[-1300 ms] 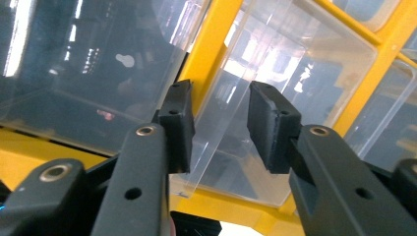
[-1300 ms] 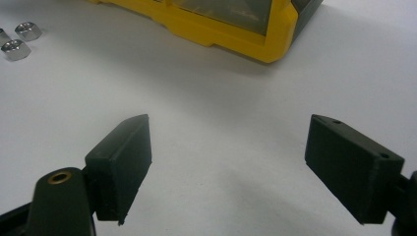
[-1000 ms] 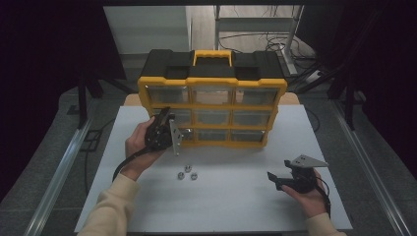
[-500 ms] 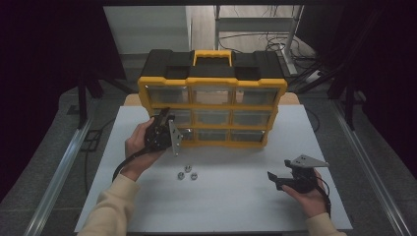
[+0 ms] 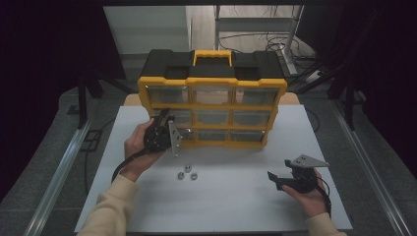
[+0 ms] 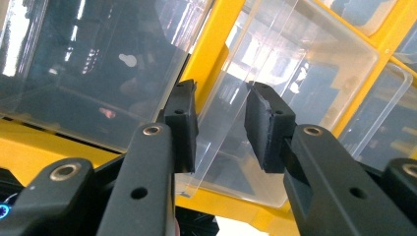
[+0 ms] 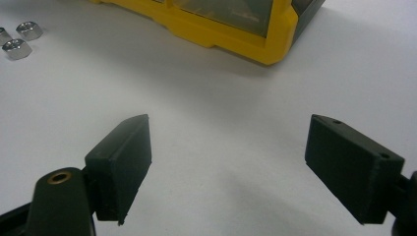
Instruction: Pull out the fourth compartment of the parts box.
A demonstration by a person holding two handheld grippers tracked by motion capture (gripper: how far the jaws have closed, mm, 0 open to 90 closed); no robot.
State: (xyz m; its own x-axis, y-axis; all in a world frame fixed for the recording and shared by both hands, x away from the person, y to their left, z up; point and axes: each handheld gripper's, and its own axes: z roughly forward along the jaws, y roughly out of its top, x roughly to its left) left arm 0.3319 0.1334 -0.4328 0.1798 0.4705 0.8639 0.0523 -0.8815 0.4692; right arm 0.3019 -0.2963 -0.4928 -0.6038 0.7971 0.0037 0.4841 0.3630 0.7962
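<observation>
A yellow and black organiser stands upright at the back of the white table, with clear drawers in its front. My left gripper reaches up to its lower left drawers. In the left gripper view its jaws straddle the corner of a clear drawer, which stands tilted out in front of the yellow frame; the pads hold its clear plastic. My right gripper rests low at the table's right front, jaws wide open over bare white surface.
Three small metal nuts lie on the table between the hands; two show in the right gripper view. The organiser's yellow bottom corner sits ahead of the right jaws. Dark floor and metal rails flank the table.
</observation>
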